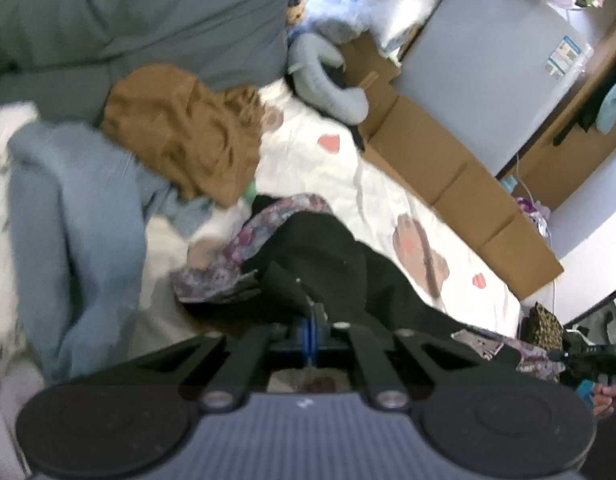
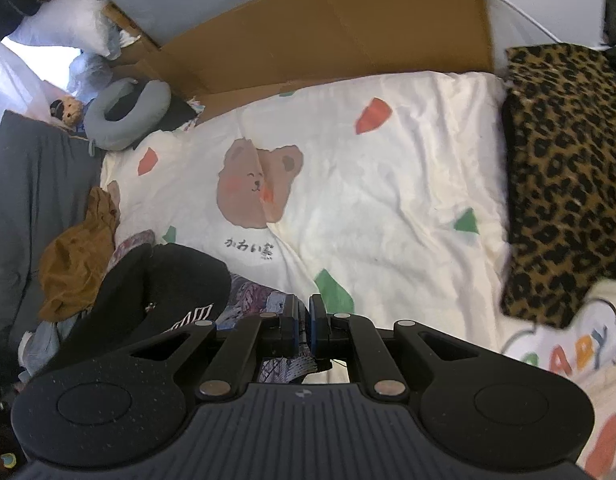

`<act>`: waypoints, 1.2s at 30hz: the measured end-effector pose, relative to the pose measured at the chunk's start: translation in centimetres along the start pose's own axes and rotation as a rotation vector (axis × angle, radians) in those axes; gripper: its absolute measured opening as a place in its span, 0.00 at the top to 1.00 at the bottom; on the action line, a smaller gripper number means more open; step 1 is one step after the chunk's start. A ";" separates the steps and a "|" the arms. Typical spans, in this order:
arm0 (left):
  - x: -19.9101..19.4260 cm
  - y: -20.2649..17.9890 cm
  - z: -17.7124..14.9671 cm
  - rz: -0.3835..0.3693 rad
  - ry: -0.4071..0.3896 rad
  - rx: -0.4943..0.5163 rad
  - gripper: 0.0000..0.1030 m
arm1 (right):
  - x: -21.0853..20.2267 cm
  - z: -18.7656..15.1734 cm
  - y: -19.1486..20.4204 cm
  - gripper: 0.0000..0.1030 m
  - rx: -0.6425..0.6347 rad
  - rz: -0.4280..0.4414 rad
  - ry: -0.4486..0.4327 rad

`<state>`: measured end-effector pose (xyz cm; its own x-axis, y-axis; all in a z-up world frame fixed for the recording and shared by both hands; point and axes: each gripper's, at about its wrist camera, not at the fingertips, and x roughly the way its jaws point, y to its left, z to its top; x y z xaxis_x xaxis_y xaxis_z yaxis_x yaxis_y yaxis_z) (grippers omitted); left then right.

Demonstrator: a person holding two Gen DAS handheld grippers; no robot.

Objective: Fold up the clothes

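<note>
Both grippers clench one garment point(image 1: 328, 248), black with a floral lining, lifted over the bed point(image 2: 388, 200): left gripper point(image 1: 313, 312) and right gripper point(image 2: 304, 320) pinch thin edges, which could slip and drop it onto the pile point(image 1: 180, 136).

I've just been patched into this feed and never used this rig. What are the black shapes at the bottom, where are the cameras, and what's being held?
Each picture comes from a camera mounted on a hand-held gripper, looking along its jaws. The left gripper is shut on a black garment with a purple floral lining. The right gripper pinches the same garment's floral edge. Below lies a cream bear-print bed cover, with a crumpled brown garment, a light blue garment and a folded leopard-print cloth.
</note>
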<state>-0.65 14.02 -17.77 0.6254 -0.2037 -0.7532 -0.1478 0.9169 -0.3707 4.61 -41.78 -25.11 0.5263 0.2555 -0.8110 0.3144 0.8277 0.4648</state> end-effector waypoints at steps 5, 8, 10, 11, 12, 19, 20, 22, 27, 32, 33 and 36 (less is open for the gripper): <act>-1.1 0.2 -2.2 -0.020 0.029 -0.014 0.99 | -1.9 -1.6 -0.7 0.97 0.028 -0.032 -0.001; -1.4 0.2 -3.4 -0.033 0.052 -0.022 0.99 | -2.9 -2.6 -1.2 0.97 0.046 -0.054 0.001; -1.4 0.3 -4.1 -0.035 0.072 -0.022 0.99 | -3.5 -3.3 -1.5 0.97 0.053 -0.064 -0.003; -1.4 0.4 -4.5 -0.032 0.083 -0.028 0.99 | -3.8 -3.6 -1.7 0.97 0.056 -0.067 -0.005; -1.4 0.5 -4.8 -0.029 0.094 -0.035 0.99 | -4.1 -3.9 -1.9 0.97 0.059 -0.070 -0.007; -1.0 1.5 -7.5 0.001 0.189 -0.037 0.98 | -4.4 -6.8 -4.2 0.96 0.088 -0.085 0.021; -0.7 1.7 -7.6 0.014 0.214 -0.042 0.96 | -4.2 -7.3 -4.3 0.95 0.092 -0.080 0.037; -0.4 2.0 -7.7 0.049 0.258 -0.042 0.88 | -4.1 -8.0 -4.6 0.93 0.097 -0.079 0.044; -0.2 1.9 -6.1 0.070 0.249 0.002 0.76 | -4.2 -7.9 -5.2 0.76 0.088 -0.077 0.021; 0.9 2.0 -3.8 0.083 0.203 0.004 0.62 | -3.0 -6.8 -5.2 0.76 0.059 -0.059 0.015; 1.3 1.9 -3.3 0.085 0.195 0.006 0.61 | -2.5 -6.5 -5.1 0.76 0.055 -0.053 0.017; 2.7 1.5 -1.9 0.084 0.181 0.027 0.57 | -1.0 -6.0 -4.6 0.76 0.042 -0.034 0.028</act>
<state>-0.61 14.18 -21.40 0.4634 -0.1824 -0.8672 -0.1713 0.9417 -0.2895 -2.07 -42.87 -28.57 0.4923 0.2417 -0.8362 0.3654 0.8146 0.4505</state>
